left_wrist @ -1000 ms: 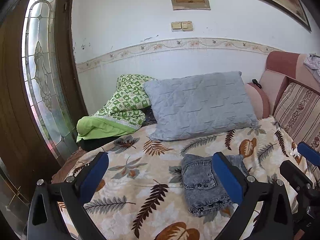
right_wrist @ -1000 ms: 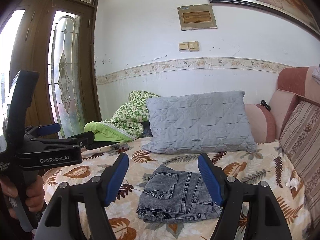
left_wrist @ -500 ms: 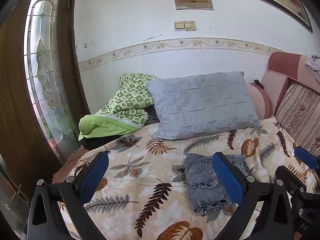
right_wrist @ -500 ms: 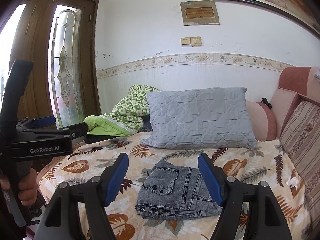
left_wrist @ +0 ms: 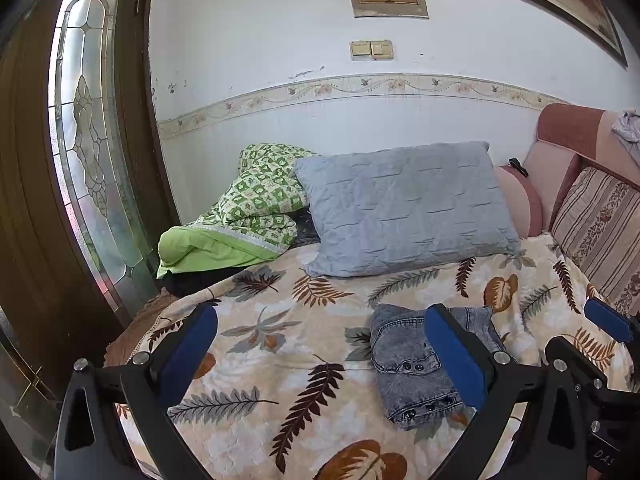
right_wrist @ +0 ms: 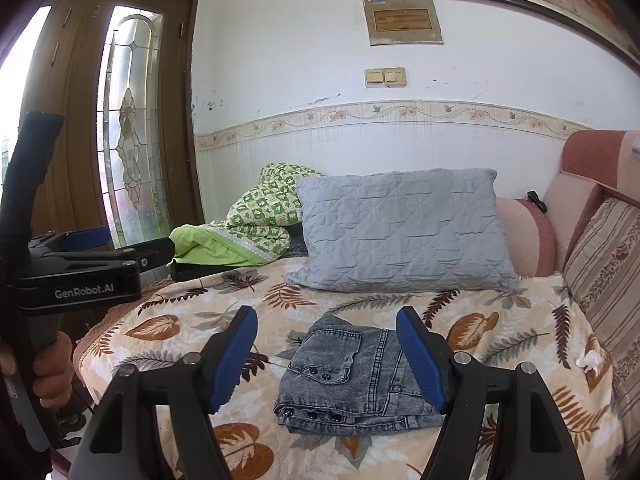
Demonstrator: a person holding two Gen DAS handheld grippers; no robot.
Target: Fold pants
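Observation:
Grey denim pants [left_wrist: 416, 364] [right_wrist: 352, 376] lie folded into a compact stack on the leaf-print bedspread [left_wrist: 288, 344] [right_wrist: 520, 320], pocket buttons facing up. My left gripper [left_wrist: 320, 336] hovers before the bed, open and empty, with the pants behind its right finger. My right gripper [right_wrist: 326, 334] is also open and empty, held back from the pants, which show between its blue pads [right_wrist: 420, 360]. In the right wrist view the left gripper's body sits at the left edge, held by a hand [right_wrist: 52, 364]. The right gripper's blue pad [left_wrist: 608, 320] shows at the left wrist view's right edge.
A grey quilted pillow [left_wrist: 404, 208] [right_wrist: 400, 232] leans at the bed's head beside a bunched green blanket [left_wrist: 248, 216] [right_wrist: 248, 228]. Pink and striped cushions [left_wrist: 600, 220] [right_wrist: 608, 264] line the right side. A wooden door with leaded glass [left_wrist: 88, 140] stands left.
Both views have drifted only slightly; the pants lie in the same place and both grippers stay open and empty.

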